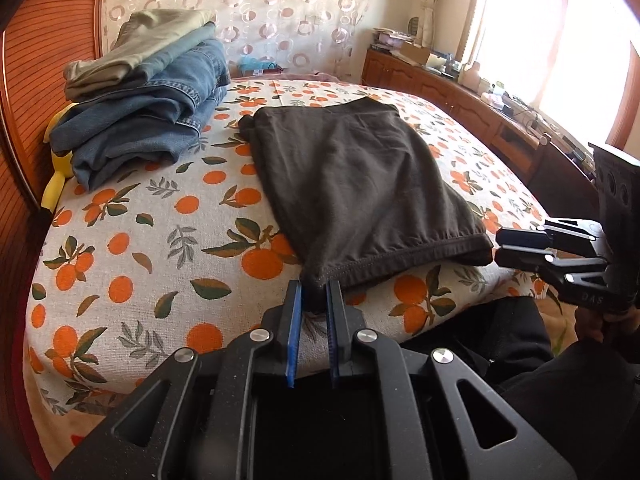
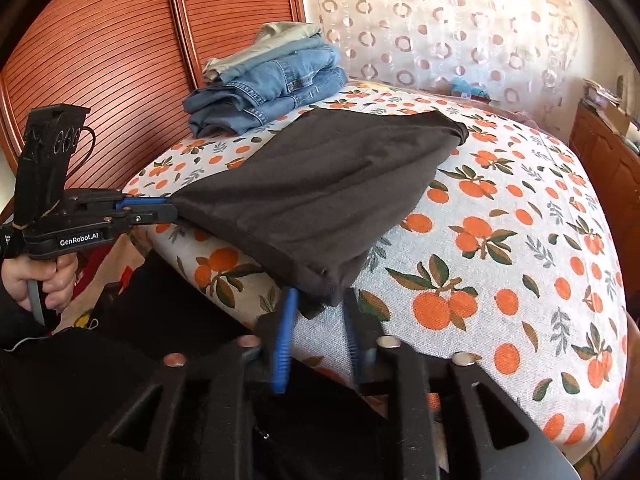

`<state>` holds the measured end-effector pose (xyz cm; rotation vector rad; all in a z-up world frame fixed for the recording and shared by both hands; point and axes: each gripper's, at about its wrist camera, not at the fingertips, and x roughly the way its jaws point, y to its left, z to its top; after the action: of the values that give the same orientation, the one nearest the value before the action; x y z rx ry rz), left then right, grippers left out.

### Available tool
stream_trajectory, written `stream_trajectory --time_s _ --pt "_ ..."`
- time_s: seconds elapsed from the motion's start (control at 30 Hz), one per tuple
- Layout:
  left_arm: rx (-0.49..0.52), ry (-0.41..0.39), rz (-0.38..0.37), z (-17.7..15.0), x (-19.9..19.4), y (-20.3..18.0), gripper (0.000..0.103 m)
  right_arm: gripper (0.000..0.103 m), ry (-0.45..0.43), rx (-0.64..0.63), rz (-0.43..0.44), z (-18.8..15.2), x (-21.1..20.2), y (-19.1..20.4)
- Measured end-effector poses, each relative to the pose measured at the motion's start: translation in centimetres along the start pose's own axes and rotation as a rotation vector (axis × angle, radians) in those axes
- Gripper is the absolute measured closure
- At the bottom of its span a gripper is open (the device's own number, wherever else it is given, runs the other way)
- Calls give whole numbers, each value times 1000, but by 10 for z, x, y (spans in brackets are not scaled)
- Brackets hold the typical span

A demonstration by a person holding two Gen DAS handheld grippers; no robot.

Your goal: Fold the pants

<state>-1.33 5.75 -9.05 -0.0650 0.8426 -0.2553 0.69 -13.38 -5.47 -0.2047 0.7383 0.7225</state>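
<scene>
Dark brown pants (image 1: 352, 184) lie folded and flat on the orange-print bed sheet (image 1: 140, 260), with their hem edge towards me. My left gripper (image 1: 315, 290) is shut on the near left corner of that hem. The right wrist view shows it from the side (image 2: 174, 210), pinching the fabric. My right gripper (image 2: 319, 308) stands open at the other hem corner. The corner of the pants (image 2: 320, 192) hangs between its blue pads without being pressed. From the left wrist view, the right gripper (image 1: 498, 246) sits just off the pants' right edge.
A stack of folded jeans and khaki trousers (image 1: 148, 108) rests at the far left of the bed, with a yellow plush toy (image 1: 56, 184) beside it. Slatted wooden panels (image 2: 100, 60) stand on the left. A cluttered wooden cabinet (image 1: 460, 92) runs under the window.
</scene>
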Motion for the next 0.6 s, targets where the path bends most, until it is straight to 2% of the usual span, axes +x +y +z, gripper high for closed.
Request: stream_trajectory --time_s 0.27,0.37,0.4,0.6 --pt "-5 9 -10 -1 3 -1 91 66 42 -17 -15 0 15 3" --pt "-1 10 -14 -1 3 -1 91 67 29 -19 -25 3 18 2" --pt "1 11 -17 -1 2 -1 91 88 15 -17 -29 3 16 1" --pt "35 23 -38 -5 1 -11 91 93 -34 15 -11 0 -3 -8"
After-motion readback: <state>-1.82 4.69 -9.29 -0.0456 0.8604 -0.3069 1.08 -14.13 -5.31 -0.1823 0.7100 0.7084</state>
